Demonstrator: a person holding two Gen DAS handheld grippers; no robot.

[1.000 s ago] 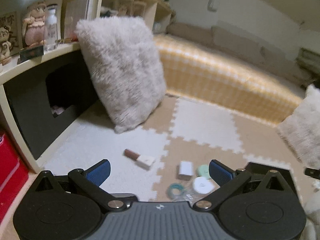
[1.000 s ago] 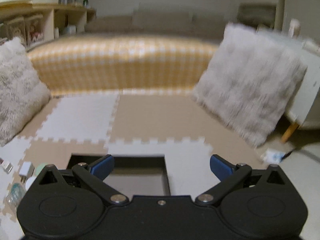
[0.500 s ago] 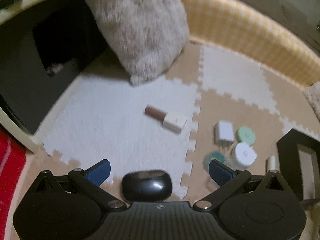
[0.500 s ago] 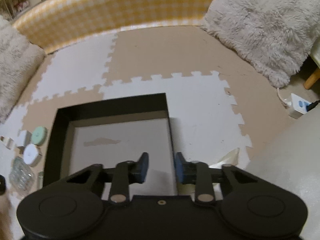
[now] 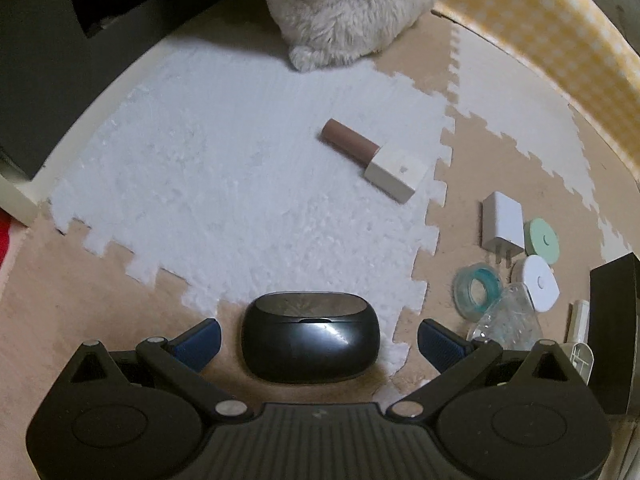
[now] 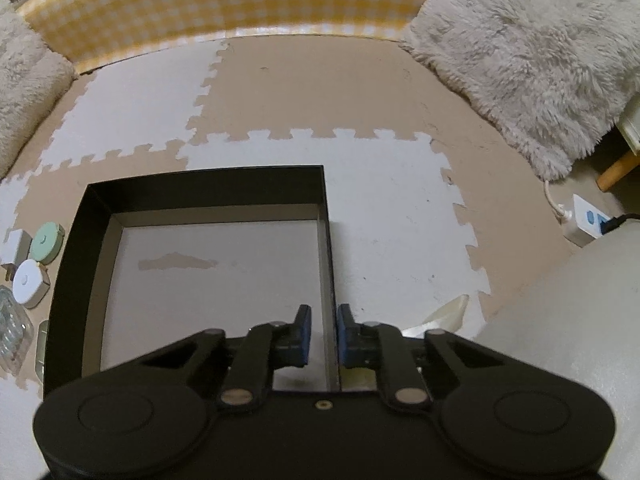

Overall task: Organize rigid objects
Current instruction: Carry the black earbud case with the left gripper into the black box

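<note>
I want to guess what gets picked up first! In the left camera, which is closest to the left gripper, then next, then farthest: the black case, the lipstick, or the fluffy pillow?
1. Black case: on the mat between the left gripper's open fingers.
2. Lipstick: farther ahead, slightly right, lying on the white mat.
3. Fluffy pillow: farthest, at the top.
</note>
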